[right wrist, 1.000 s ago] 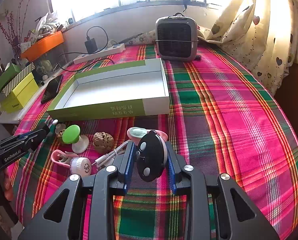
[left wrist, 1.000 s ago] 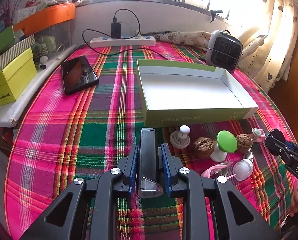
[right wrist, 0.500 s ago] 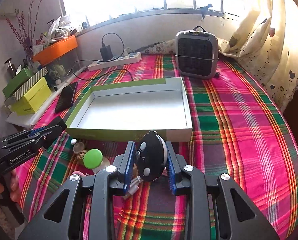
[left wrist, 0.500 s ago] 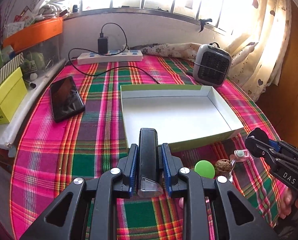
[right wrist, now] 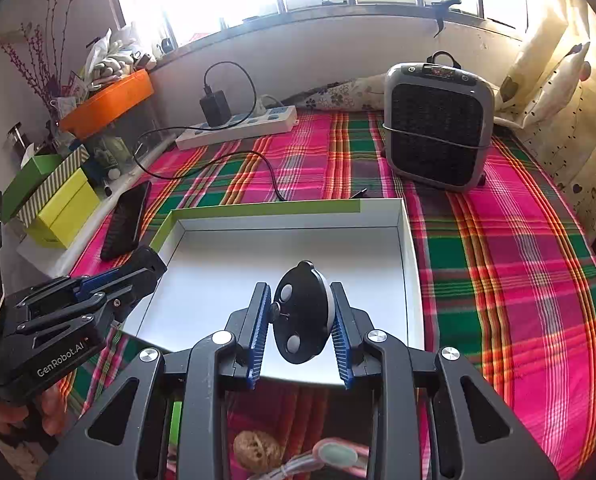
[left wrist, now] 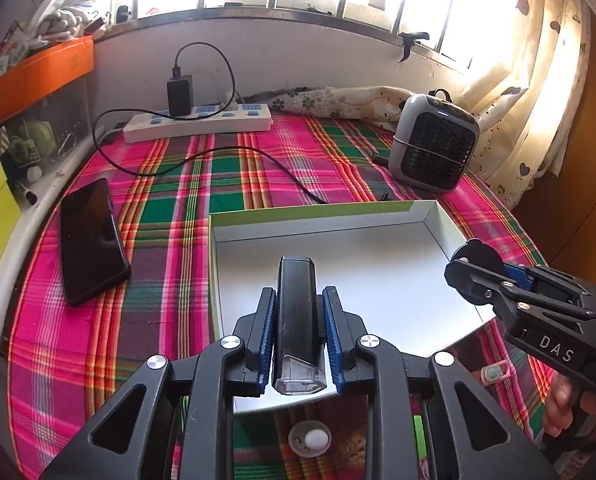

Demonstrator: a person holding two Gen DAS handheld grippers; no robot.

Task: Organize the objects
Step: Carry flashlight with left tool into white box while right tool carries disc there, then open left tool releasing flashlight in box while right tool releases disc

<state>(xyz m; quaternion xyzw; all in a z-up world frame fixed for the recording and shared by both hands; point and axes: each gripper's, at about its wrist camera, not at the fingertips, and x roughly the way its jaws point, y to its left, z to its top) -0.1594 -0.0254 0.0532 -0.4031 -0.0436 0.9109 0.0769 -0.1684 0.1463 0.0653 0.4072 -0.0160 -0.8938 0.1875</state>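
Observation:
My left gripper is shut on a long black bar-shaped device and holds it above the near left part of the open white box with green sides. My right gripper is shut on a round black gadget with white buttons above the box's near edge. Each gripper shows in the other's view, the right one and the left one. The box is empty inside. Small items lie below the grippers: a walnut, a pink item, a white round knob.
A black phone lies left of the box. A grey heater stands behind it at the right. A power strip with a charger and cable lies at the back. Yellow and green boxes and an orange bin line the left shelf.
Both grippers have risen and moved forward from the small items on the cloth to above the box, each still holding its object.

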